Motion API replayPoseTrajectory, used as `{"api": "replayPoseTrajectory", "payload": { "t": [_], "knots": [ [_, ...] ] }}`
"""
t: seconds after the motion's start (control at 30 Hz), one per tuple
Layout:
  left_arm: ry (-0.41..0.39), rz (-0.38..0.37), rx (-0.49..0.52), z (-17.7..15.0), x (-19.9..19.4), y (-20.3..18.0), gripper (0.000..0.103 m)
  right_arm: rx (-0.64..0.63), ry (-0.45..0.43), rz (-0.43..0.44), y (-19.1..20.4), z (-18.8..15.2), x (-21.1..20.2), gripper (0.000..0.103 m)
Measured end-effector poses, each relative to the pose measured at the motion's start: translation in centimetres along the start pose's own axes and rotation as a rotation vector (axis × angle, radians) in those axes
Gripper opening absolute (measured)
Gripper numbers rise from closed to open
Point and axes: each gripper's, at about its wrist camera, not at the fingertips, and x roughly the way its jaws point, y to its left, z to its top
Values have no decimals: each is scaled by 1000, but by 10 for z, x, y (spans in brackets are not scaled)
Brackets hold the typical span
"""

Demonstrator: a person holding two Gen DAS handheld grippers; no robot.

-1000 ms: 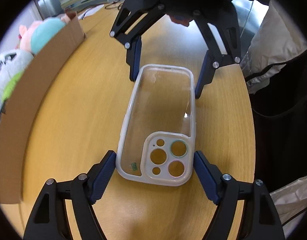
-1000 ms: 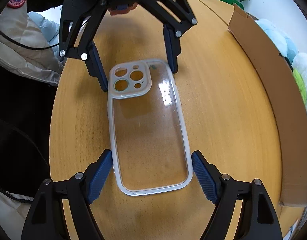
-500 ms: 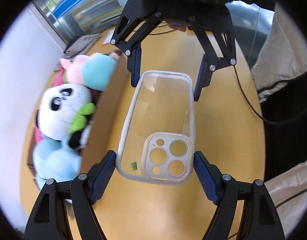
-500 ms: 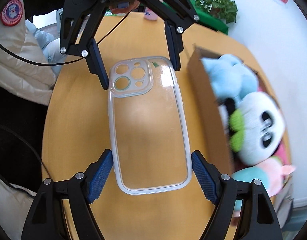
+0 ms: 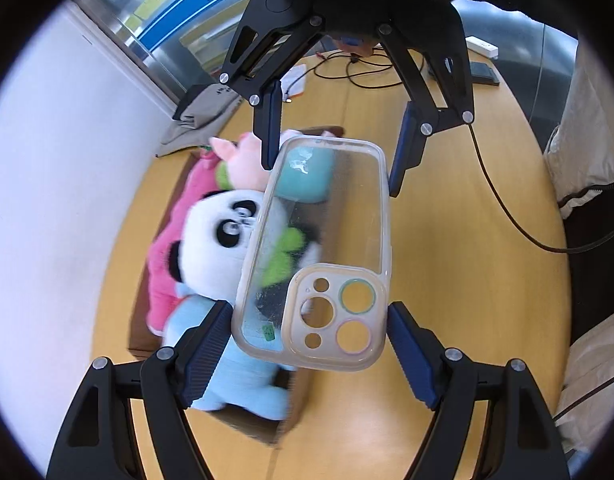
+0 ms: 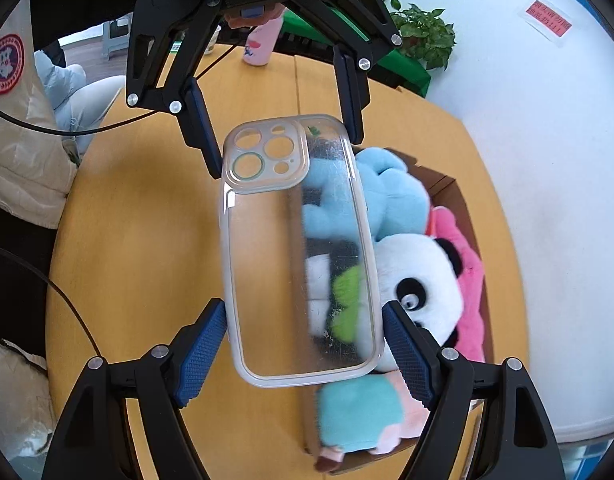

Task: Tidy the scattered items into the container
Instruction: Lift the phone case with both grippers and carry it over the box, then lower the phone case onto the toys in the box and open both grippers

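Observation:
A clear phone case (image 5: 347, 208) (image 6: 267, 264) hangs in the air, gripped at both ends. My left gripper (image 5: 309, 344) (image 6: 275, 120) is shut on the end with the camera cut-outs. My right gripper (image 6: 305, 348) (image 5: 335, 144) is shut on the plain end. Below the case, on the wooden table (image 5: 447, 260) (image 6: 147, 240), stands an open cardboard box (image 5: 139, 320) (image 6: 459, 200). The case hovers over the box's near wall, half above the box. Inside lie a panda plush (image 5: 215, 248) (image 6: 419, 280), a light blue plush (image 5: 235, 384) (image 6: 391, 196) and a pink plush (image 5: 167, 272) (image 6: 471, 280).
A white wall (image 5: 67, 200) runs close behind the box. Pale jackets (image 5: 587, 140) (image 6: 23, 152) hang on the table's other side. Black cables (image 5: 507, 208) trail across the top. A grey cloth (image 5: 203, 120), a pink bottle (image 6: 261, 46) and a plant (image 6: 423, 32) sit at the far ends.
Both grippers have lifted the phone case off the table and carried it sideways toward the box. It now hangs over the box's edge, with the plush toys showing beneath it.

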Motion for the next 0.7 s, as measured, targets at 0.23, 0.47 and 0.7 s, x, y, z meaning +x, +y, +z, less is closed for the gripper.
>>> {"api": "replayPoseTrajectory", "payload": {
  "t": [0.23, 0.47, 0.7],
  "knots": [
    [4, -1, 26, 2, 11, 42, 78, 9, 2, 0, -41, 0, 11, 83],
    [-4, -19, 26, -2, 30, 72, 78, 12, 29, 11, -72, -4, 27, 83],
    [-2, -16, 30, 0, 50, 111, 78, 19, 50, 12, -108, -6, 42, 83]
  ]
}}
